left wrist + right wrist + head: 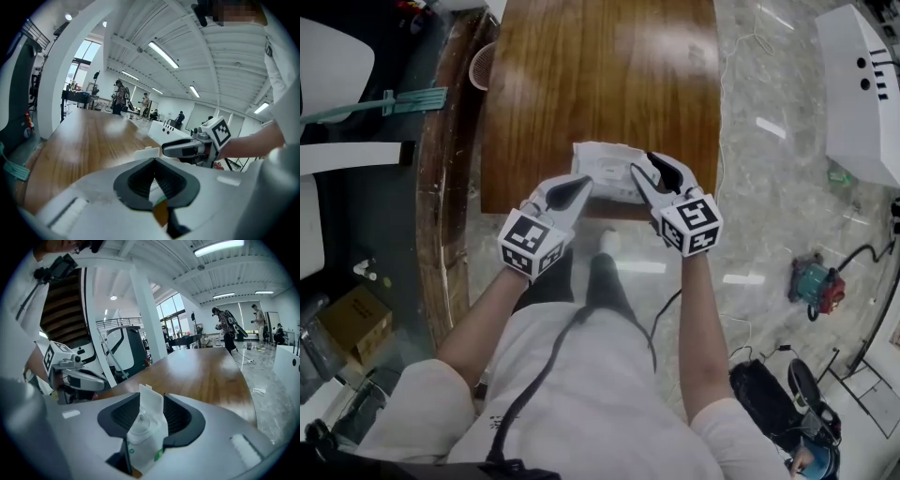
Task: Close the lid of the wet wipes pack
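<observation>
The white wet wipes pack (605, 169) lies at the near edge of the wooden table (600, 66). Its flip lid (150, 401) stands up, open. My right gripper (659, 167) is over the pack's right end. In the right gripper view its jaws (151, 404) stand open, with the pack (145, 434) and raised lid showing in the gap and no pad seen pressing. My left gripper (581, 186) sits at the pack's near left corner, tips together. In the left gripper view (153, 161) only a thin slit shows between the pads, with a sliver of pack behind it.
The table's near edge runs just under both grippers, with stone floor and the person's legs (600, 281) below. A white machine (862, 94) stands at the right, a green broom (403, 101) at the left, and a red and green device (816, 286) on the floor at right.
</observation>
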Motion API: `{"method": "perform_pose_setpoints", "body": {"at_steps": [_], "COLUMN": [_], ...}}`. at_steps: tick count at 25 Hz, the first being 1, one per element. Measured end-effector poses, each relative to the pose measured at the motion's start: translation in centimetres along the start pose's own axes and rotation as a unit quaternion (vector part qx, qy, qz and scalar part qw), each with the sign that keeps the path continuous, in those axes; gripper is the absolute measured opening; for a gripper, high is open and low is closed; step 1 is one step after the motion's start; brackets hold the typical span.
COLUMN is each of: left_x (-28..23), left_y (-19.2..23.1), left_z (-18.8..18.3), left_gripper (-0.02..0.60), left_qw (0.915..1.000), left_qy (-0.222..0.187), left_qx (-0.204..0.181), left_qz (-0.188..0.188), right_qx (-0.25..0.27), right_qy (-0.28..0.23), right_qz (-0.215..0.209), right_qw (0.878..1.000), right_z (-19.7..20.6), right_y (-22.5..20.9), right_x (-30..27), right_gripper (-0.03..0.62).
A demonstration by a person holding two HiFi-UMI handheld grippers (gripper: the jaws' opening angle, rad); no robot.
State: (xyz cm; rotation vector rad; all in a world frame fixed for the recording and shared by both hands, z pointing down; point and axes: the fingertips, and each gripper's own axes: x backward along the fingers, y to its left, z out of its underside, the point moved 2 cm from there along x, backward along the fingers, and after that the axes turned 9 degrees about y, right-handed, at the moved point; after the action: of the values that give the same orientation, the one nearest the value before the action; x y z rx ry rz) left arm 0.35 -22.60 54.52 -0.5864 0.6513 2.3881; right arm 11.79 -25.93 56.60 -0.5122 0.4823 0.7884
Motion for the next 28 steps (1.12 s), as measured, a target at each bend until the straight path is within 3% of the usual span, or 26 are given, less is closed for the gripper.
{"method": "perform_pose_setpoints", "body": {"at_steps": [12, 28], "left_x": [0.6, 1.5], "left_y": [1.2, 0.8], "left_z": [1.4, 1.3], "left_gripper": [0.003, 0.003], "left_qw": [0.9996, 0.9997], "left_qy": [0.01, 0.006], "left_qx": [0.013, 0.009], "left_qz": [-0.023, -0.023], "right_qx": [0.016, 0.027], "right_qy": [0.007, 0.017], "right_qz": [-0.044, -0.048], "right_qw": [0.999, 0.998], "right_z": [-0.7, -0.1], "right_y": [-0.4, 1.0], "right_x": [-2.7, -2.0], "right_gripper": [0.163, 0.163]}}
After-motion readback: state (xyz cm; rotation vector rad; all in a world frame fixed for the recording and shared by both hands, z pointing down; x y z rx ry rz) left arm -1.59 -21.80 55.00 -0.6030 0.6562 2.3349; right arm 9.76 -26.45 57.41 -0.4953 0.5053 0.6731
